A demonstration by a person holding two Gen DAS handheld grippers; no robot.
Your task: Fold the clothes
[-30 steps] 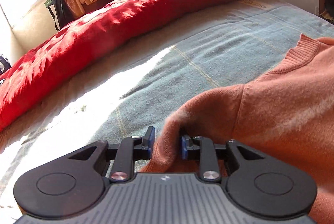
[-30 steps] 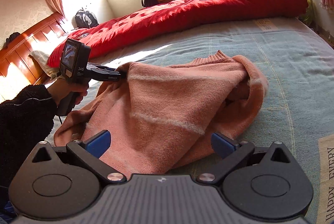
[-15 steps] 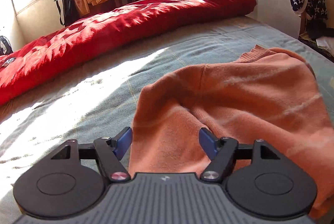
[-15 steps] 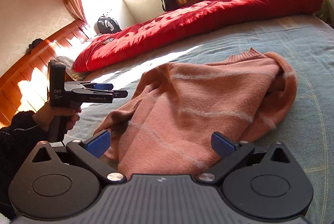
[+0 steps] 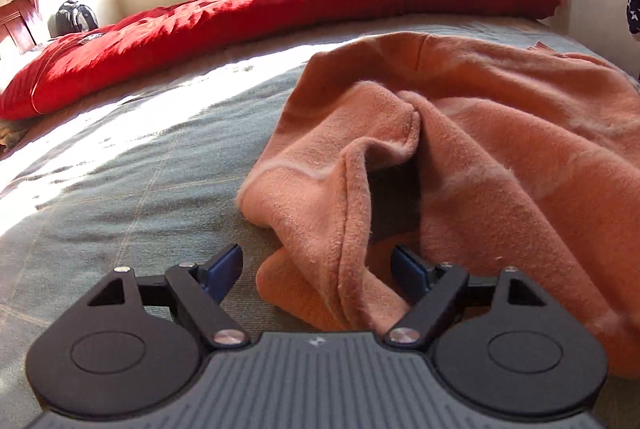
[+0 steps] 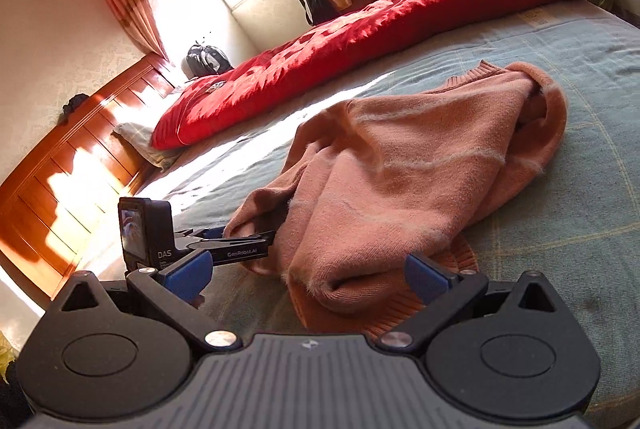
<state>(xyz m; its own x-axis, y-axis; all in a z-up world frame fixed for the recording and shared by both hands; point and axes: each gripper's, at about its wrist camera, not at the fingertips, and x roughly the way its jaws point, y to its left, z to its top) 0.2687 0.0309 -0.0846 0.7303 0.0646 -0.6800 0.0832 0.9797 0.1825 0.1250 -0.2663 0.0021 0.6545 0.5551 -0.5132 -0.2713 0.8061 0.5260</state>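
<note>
Left hand-held gripper let go of the orange sweater a second ago; now gaping around a cuff fold. Right hand-held gripper wide open, empty, at the hem. Sweater rumpled on the bed, likely regrasping to spread.

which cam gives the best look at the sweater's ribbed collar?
Right wrist view. The orange sweater lies nearly whole there, with its ribbed collar clear at the far edge. The left wrist view sits too close: bunched folds fill it, and only a sliver of ribbing shows.
</note>
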